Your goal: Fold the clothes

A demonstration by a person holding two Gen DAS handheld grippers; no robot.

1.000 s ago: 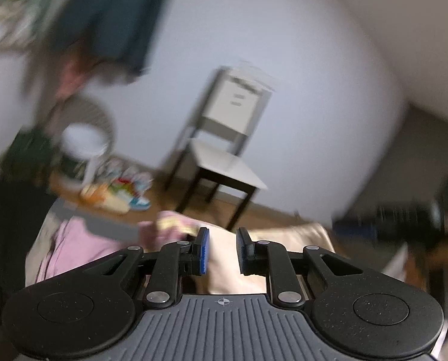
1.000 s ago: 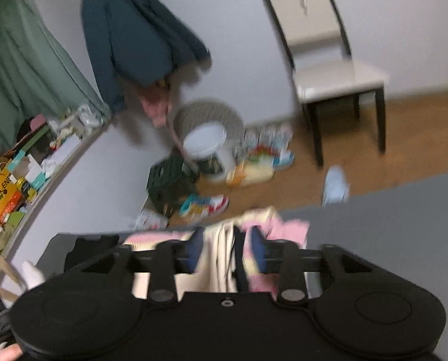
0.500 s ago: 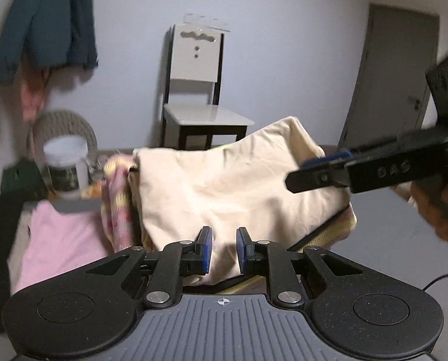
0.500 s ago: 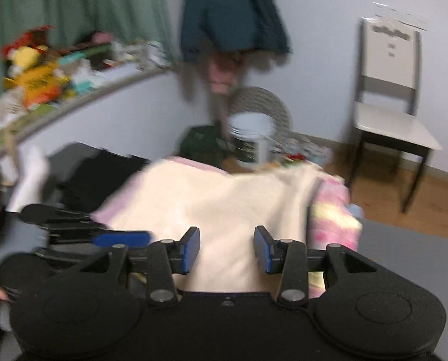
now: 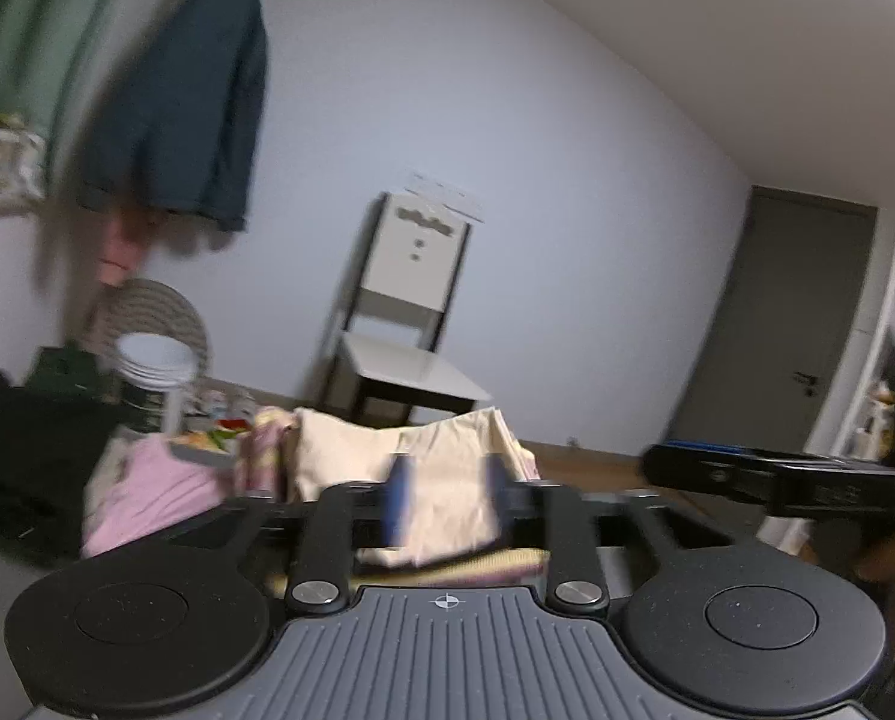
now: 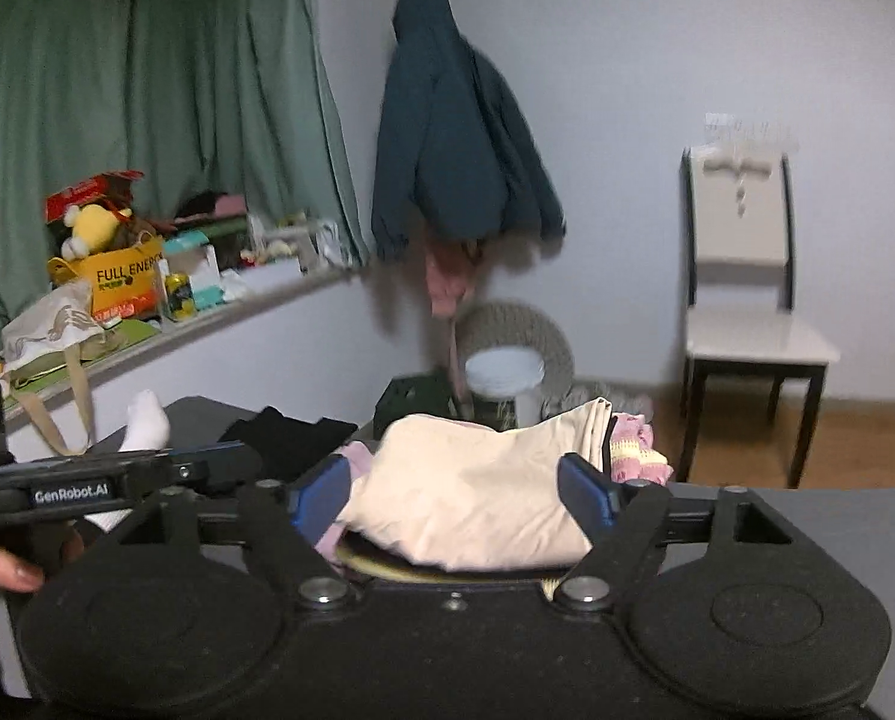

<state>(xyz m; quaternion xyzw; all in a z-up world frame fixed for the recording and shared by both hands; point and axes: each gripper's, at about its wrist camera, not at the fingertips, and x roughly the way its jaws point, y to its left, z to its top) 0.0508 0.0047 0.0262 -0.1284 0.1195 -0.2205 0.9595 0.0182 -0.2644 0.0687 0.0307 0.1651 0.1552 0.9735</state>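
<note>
Cream folded garment lies atop pile of clothes on grey table, pink cloth to its left, pink-yellow knit behind. Right gripper spread wide, blue pads either side of cream garment; contact unclear, nothing clamped. Left gripper blurred, fingers apart, cream garment seen between them, not gripped. Beyond: white chair, dark jacket on wall, green curtain.

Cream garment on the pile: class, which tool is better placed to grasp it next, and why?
Probably the right tool: it is open wide, straddling the cream garment. The left tool is open narrower and blurred.
</note>
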